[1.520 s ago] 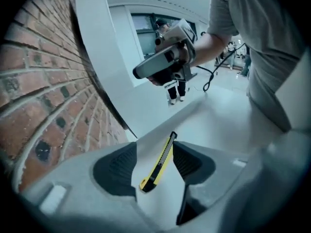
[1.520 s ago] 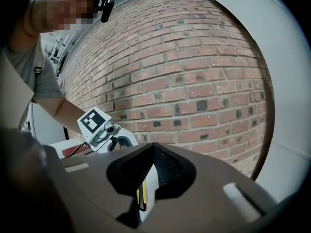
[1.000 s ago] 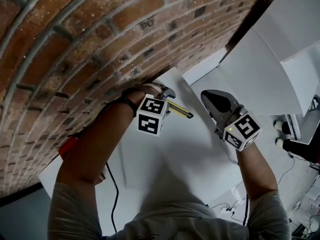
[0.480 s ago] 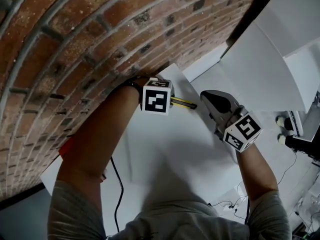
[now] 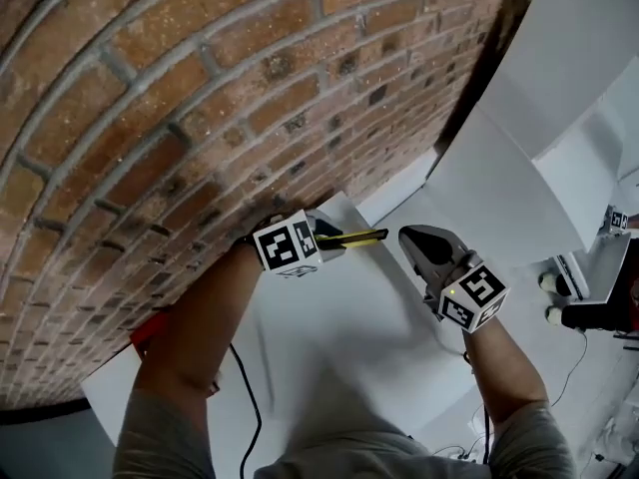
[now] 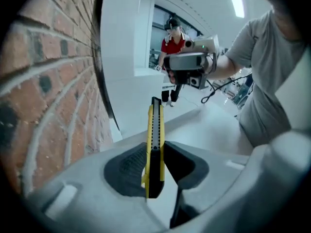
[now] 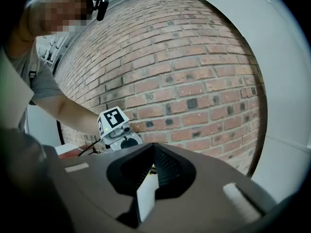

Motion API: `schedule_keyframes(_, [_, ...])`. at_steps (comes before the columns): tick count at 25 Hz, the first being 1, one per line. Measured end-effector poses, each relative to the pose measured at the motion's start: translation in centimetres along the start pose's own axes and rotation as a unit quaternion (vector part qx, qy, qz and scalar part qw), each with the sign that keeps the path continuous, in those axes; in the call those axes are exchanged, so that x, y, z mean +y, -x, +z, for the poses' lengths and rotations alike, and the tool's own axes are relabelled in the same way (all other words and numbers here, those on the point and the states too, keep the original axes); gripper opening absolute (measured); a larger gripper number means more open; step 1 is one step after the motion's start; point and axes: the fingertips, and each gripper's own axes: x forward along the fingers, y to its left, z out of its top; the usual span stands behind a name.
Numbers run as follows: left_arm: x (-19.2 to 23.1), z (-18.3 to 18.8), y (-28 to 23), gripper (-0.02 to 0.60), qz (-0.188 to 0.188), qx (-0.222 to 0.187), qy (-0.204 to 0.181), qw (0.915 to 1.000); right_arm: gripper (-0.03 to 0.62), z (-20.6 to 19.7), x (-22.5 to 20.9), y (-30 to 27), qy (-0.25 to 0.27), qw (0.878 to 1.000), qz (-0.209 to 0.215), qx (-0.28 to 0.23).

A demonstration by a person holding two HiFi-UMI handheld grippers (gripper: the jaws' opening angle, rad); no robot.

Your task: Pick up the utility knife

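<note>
Wall [image 5: 150,118] — rough matt brick; table [image 5: 349,317] smooth, matt white; utility knife [image 6: 154,130] — yellow plastic shell, notched track.

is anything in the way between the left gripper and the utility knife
Nothing visible stands in the way. The utility knife is between the jaws of the left gripper, which are closing with the pads against its sides. Its front end sticks out past them.

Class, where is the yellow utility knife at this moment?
In the head view the utility knife sits left of centre, beside the brick wall above the white table, between the closing jaws of the left gripper.
</note>
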Motion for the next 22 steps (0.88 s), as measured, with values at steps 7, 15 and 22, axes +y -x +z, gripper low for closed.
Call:
schedule_keyframes(7, [1.3, 7.4, 9.2, 0.117, 0.058, -0.118, 0.025, 0.9910, 0.009, 7.6, 0.4, 0.8, 0.031, 0.999, -0.011, -0.033])
schedule_keyframes(15, [-0.5, 13.7, 20.2, 0.117, 0.107, -0.232, 0.038, 0.9660, 0.009, 15.7, 3.3, 2.4, 0.048, 0.998, -0.014, -0.049])
schedule_keyframes(22, [-2.1, 19.1, 31.4, 0.117, 0.146, -0.374, 0.053, 0.9144, 0.009, 24.2, 6.2, 3.3, 0.064, 0.995, -0.010, -0.070])
